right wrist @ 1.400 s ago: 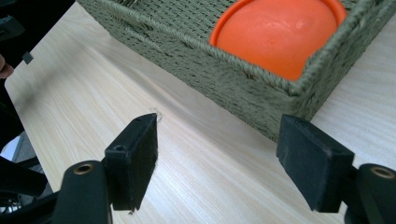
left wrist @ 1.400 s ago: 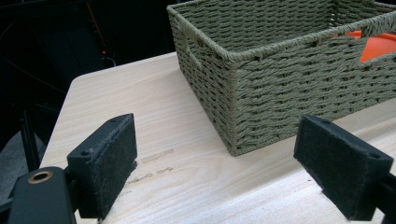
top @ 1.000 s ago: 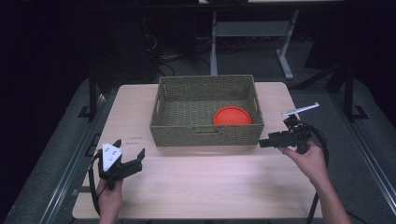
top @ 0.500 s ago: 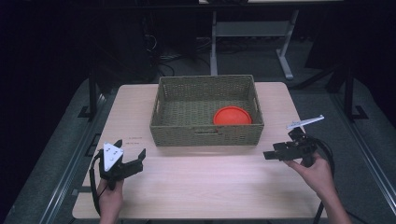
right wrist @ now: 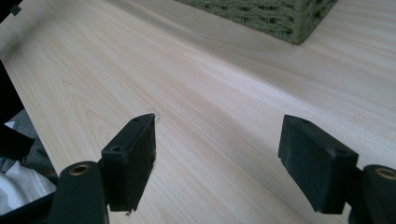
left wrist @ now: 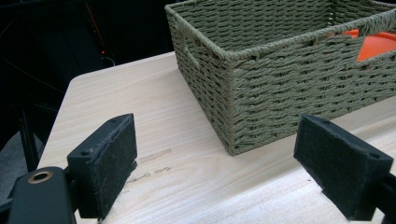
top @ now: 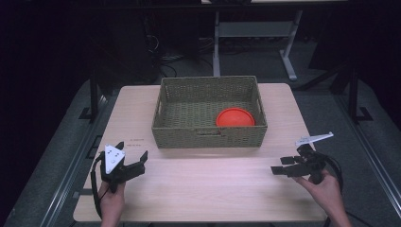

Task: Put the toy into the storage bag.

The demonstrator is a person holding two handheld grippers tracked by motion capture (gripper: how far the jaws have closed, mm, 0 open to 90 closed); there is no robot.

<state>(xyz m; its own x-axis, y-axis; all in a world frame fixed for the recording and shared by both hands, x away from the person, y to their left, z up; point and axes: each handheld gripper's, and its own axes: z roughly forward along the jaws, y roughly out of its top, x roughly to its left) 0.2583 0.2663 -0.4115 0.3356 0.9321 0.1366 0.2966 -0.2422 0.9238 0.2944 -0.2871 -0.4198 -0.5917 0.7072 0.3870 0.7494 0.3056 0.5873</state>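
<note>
While the orange plate (top: 235, 117) lies in the woven basket's (top: 208, 137) right end, both the left gripper (top: 135, 165) and right gripper (top: 280, 166) hover empty, jaws spread, over the table (top: 213, 189); placing looks finished, so resting seems next

Two hands, two hand-held grippers, both low over the near part of the tabletop.

The left hand (top: 109, 201) comes in over the near left corner and holds the black two-jaw left gripper (top: 135, 163) with a grey three-cornered plate on top, pointing away and to the right, its jaws spread wide with nothing between them. The right hand (top: 326, 191) comes in at the near right corner; its black two-jaw right gripper (top: 280, 165) points left across the tabletop, jaws likewise parted and empty, a cable trailing behind.
</note>
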